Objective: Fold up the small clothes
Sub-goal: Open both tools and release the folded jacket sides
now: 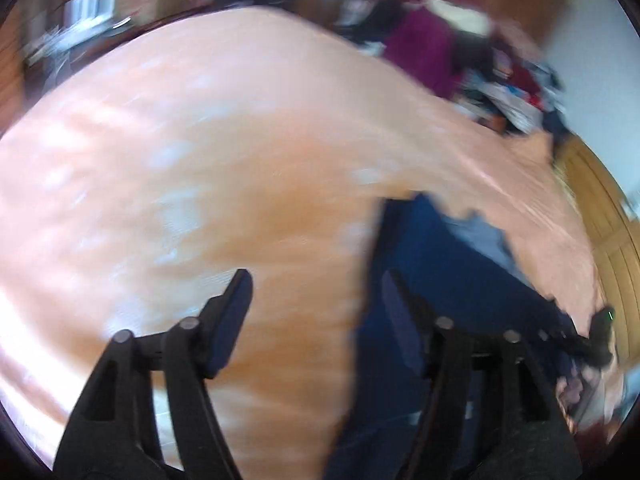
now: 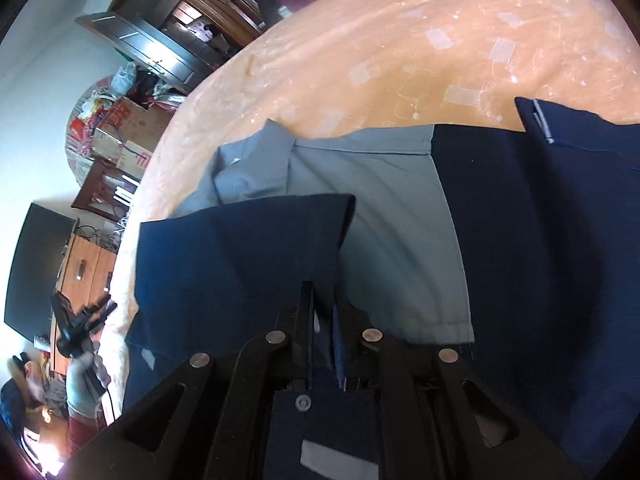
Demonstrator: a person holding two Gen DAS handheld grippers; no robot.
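Navy-and-grey shirt (image 2: 400,208) on orange bedspread (image 2: 400,40), right gripper (image 2: 323,312) jaws nearly closed, pinching a navy fold, left gripper (image 1: 316,300) jaws wide, empty.

No lettering anywhere is legible (boxes too blurred).

Navy and grey shirt (image 2: 400,216), spread flat on orange bedspread (image 2: 400,40). Grey collar (image 2: 256,164) toward far edge. One navy panel folded over grey middle, its edge pinched up. Blurred in left view.

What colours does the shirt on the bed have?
The shirt is dark navy blue with light grey panels, clearest in the right wrist view.
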